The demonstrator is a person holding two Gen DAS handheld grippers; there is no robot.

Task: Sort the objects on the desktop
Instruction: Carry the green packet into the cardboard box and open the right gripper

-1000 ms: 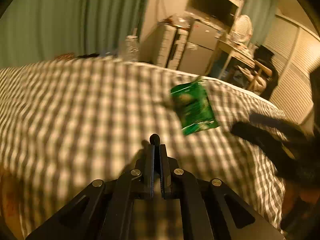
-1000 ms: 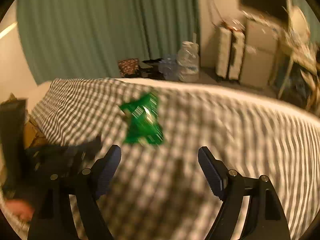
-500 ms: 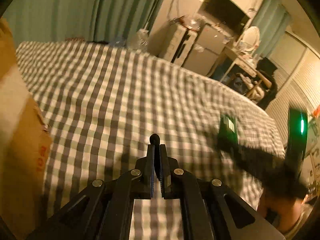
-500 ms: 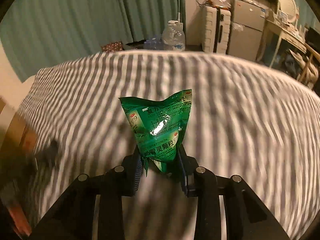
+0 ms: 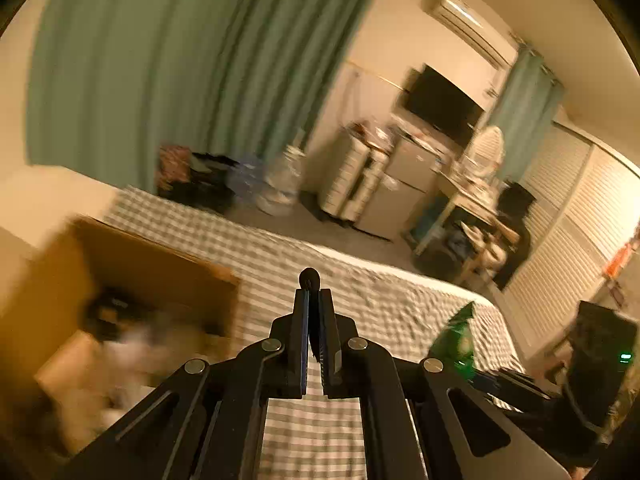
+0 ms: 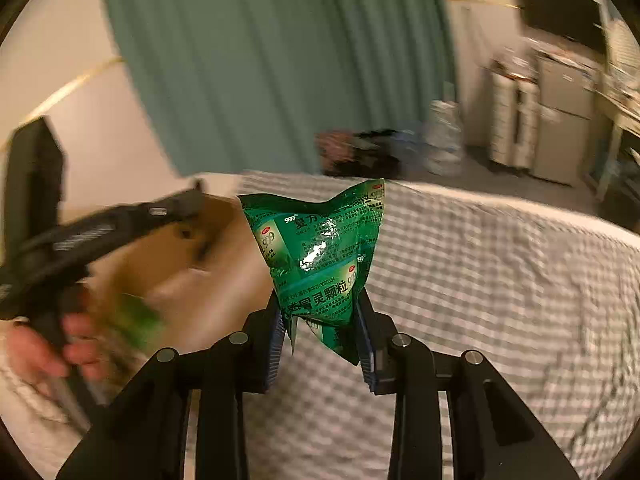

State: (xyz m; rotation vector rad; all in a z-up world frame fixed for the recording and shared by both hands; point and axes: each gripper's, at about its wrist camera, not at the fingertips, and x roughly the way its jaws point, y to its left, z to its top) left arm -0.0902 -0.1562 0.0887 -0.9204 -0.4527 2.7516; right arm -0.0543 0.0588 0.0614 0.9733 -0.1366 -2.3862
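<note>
1. Green sachet point(image 6: 320, 256): a crinkled foil packet with printed lettering, standing upright between the fingers of my right gripper point(image 6: 322, 344). It is off the checked cloth point(image 6: 500, 280) and in the air, its lower half nipped between the two pads and its top corners flaring free. The left wrist view shows it as a small green shape point(image 5: 456, 340) low on the right.

2. Right gripper: pinching the sachet, pads pressed into the foil from both sides.

3. Left gripper point(image 5: 314, 320): fingers pressed together with only a thin slit between them. A small dark knob shows at the tips; I cannot tell whether it is part of the tool or something held.

4. Cardboard box point(image 5: 132, 304): open-topped, at the left edge of the checked cloth, just ahead and left of my left gripper. Its contents are blurred; something dark and something pale, no more can be said. The right wrist view has it behind the sachet, to the left point(image 6: 192, 264).

5. Step in hand, as I judge it: carrying the sachet towards the box.

6. Next move calls for: bringing the right gripper over the box opening, keeping it apart from the left gripper which already hangs by the box, lowering, then releasing. The foil is light and slippery, so the pinch should hold until it is over the opening.
</note>
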